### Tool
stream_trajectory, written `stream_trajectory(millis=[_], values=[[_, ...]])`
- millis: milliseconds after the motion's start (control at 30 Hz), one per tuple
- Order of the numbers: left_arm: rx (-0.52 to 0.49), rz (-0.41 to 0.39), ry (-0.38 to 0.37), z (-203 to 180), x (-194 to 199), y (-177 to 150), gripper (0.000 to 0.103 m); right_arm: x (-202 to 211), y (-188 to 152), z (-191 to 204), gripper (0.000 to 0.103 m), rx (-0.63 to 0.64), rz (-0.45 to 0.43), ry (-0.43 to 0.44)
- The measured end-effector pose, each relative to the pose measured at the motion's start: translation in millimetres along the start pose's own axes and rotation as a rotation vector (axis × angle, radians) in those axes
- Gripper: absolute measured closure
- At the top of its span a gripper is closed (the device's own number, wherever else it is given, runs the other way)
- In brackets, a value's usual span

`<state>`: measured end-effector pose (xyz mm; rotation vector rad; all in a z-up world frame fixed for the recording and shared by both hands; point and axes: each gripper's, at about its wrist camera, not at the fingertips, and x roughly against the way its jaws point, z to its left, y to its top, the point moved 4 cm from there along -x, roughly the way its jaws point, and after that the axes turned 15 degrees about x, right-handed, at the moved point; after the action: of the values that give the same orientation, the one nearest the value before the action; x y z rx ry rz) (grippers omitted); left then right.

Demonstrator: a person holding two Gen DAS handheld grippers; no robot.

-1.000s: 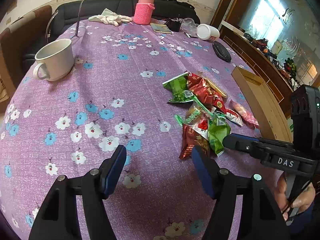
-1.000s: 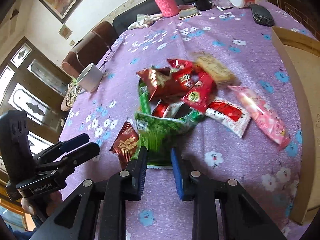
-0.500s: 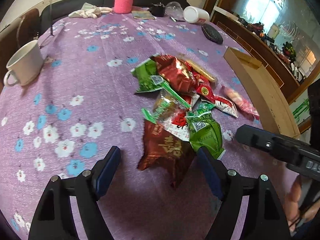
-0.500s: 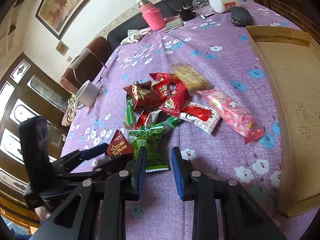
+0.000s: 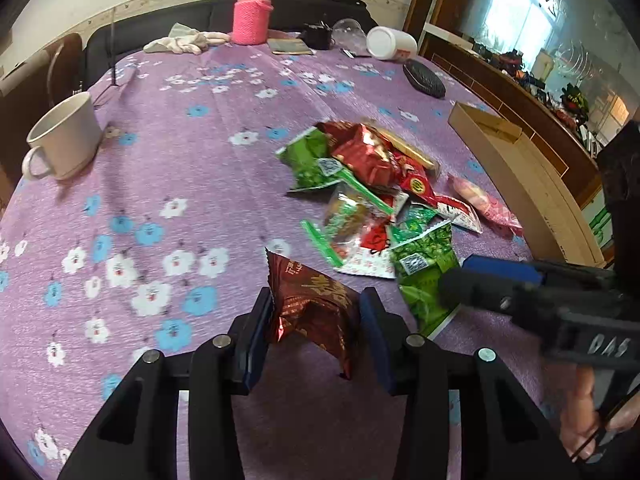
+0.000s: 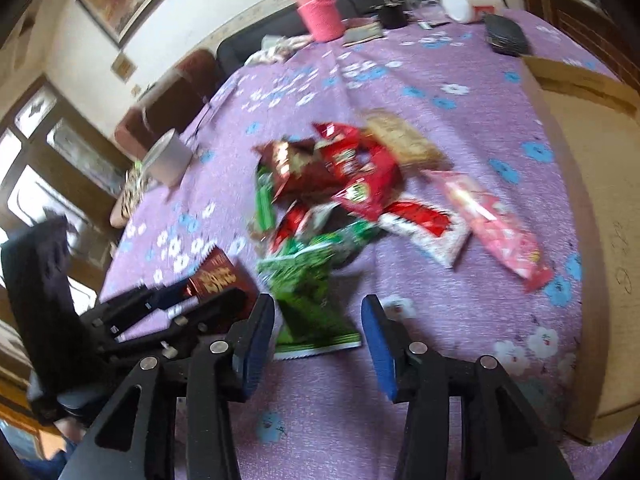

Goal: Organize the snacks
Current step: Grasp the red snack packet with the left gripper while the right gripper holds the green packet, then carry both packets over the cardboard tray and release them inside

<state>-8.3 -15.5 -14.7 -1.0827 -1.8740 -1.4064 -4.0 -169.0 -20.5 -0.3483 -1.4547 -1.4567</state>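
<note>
A pile of snack packets point(image 5: 368, 176) lies on the purple flowered tablecloth point(image 5: 180, 168). My left gripper point(image 5: 316, 300) is closing, and its pads press both sides of a crumpled dark red packet point(image 5: 312, 308) at the pile's near edge. The right wrist view shows that packet point(image 6: 216, 276) between the left gripper's fingers point(image 6: 192, 300). My right gripper point(image 6: 318, 320) is opening. A green packet point(image 6: 308, 300) lies flat on the cloth between its pads, which stand apart from it. In the left wrist view the right gripper point(image 5: 460, 274) reaches in over the green packet point(image 5: 424, 276).
An open cardboard box point(image 5: 520, 176) runs along the table's right side, with a pink packet point(image 5: 484, 204) beside it. A white mug point(image 5: 64, 136) stands at the left. At the far end are a pink flask point(image 5: 252, 16), a white jar point(image 5: 390, 43) and a black pouch point(image 5: 424, 79).
My left gripper has come forward to the pile and its jaws have narrowed onto the dark red packet. The right gripper's jaws, narrow at the green packet's edge before, now stand wider apart.
</note>
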Motion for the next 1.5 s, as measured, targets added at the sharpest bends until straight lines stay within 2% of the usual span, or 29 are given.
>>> stream_trajectory(millis=[233,267,300,367,800,1500], values=[[0.017,-0.002,-0.001,10.6,1.1,-0.3,0.063,-17.1,-1.7,19.9,0.053,0.096,0.01,-0.092],[0.017,-0.003,-0.002,10.9,1.2,-0.5,0.063,-16.6,-2.0,21.0,0.056,0.104,0.007,-0.098],[0.019,-0.006,-0.007,11.1,1.6,-0.7,0.064,-16.4,-2.7,21.3,0.071,0.111,0.003,-0.105],[0.021,-0.01,-0.017,11.2,3.6,-1.4,0.064,-15.4,-4.3,21.4,0.072,0.114,-0.005,-0.102],[0.001,-0.027,-0.045,-4.2,14.8,-0.2,0.067,7.8,-7.7,15.1,0.072,0.081,-0.076,-0.096],[-0.085,-0.024,-0.086,-61.5,15.8,5.4,0.067,47.7,-19.3,-31.1,0.073,-0.04,-0.162,-0.089]])
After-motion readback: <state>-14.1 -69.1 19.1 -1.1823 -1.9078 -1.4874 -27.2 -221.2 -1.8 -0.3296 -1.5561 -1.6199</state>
